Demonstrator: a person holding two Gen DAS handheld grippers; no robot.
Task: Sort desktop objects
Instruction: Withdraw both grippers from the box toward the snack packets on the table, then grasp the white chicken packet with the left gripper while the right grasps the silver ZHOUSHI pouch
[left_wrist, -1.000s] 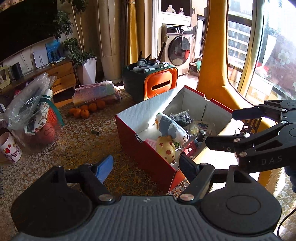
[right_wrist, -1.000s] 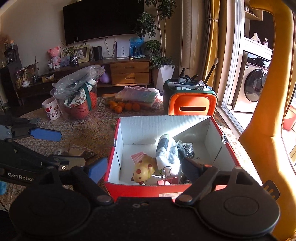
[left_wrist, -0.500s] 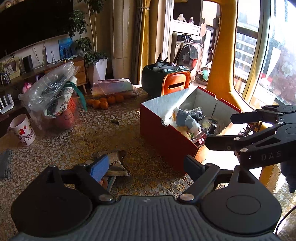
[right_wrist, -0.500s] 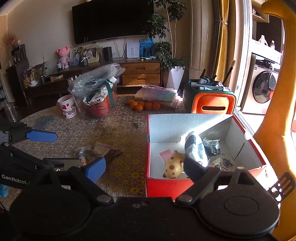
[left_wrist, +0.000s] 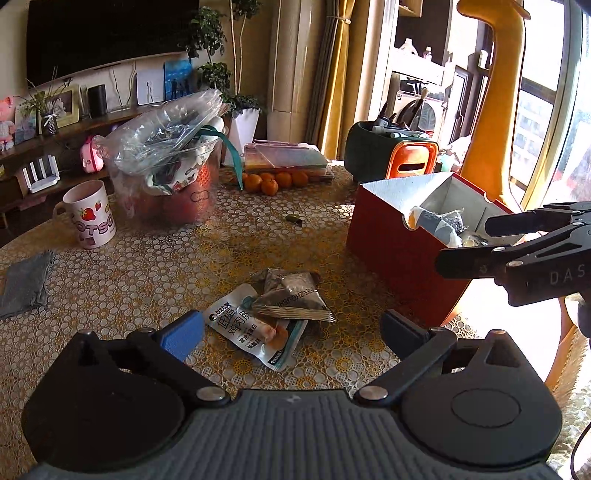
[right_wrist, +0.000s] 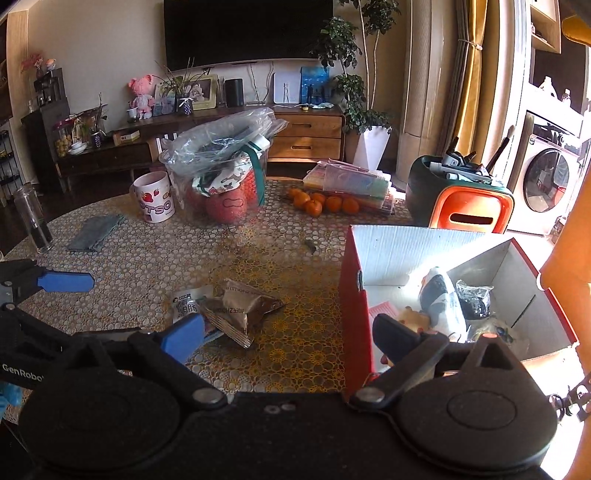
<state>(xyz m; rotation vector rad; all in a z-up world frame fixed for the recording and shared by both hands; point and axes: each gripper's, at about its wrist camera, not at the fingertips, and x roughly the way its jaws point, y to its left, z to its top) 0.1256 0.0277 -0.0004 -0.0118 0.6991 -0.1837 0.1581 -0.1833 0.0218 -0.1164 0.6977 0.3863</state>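
Note:
Two snack packets lie on the patterned table: a brown one (left_wrist: 291, 299) on top of a white one (left_wrist: 251, 328); both show in the right wrist view (right_wrist: 236, 306). My left gripper (left_wrist: 291, 332) is open and empty, just in front of the packets. A red box (left_wrist: 391, 240) with white inside (right_wrist: 424, 251) holds a spotted toy, a dark bag and other items. My right gripper (right_wrist: 288, 336) is open and empty, over the box's left wall; it shows at the right of the left wrist view (left_wrist: 509, 240).
A strawberry mug (left_wrist: 92, 214), a plastic tub with a clear bag (left_wrist: 170, 166), several oranges (left_wrist: 273, 182), flat cases (left_wrist: 284, 158), a green-and-orange bin (left_wrist: 395, 151) and a grey cloth (left_wrist: 26, 284) stand around the table. A small dark clip (left_wrist: 293, 219) lies mid-table.
Both grippers swung left, away from the box; the snack packets came into view in front of the left gripper. Both stayed open.

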